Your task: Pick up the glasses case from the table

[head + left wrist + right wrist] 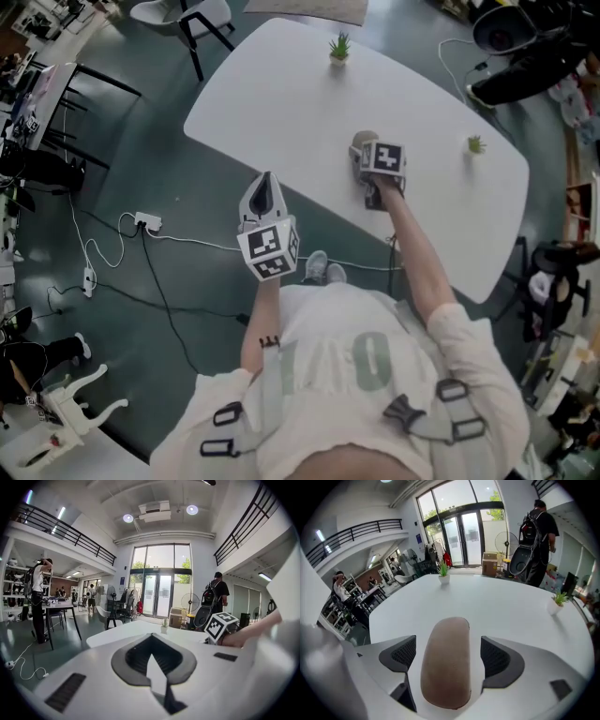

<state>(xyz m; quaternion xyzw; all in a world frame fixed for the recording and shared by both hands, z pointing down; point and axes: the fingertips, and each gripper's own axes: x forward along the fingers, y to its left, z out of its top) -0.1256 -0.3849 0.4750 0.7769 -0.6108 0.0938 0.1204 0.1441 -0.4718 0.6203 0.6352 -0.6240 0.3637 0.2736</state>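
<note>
A brown oblong glasses case (446,660) lies on the white table (511,606), pointing away from me. My right gripper (447,644) is open and straddles the case, with a gap between each dark pad and its sides. In the head view the case (360,142) peeks out beyond the right gripper (366,157) near the table's near edge. My left gripper (266,180) hangs off the table's edge above the floor, jaws shut with nothing in them. In its own view the left gripper (152,639) shows its pads meeting.
Two small potted plants stand on the table (281,103), one at the far end (339,47) and one to the right (476,144). A chair (192,19) stands beyond the table. Cables and a power strip (147,222) lie on the floor to the left. People stand in the background.
</note>
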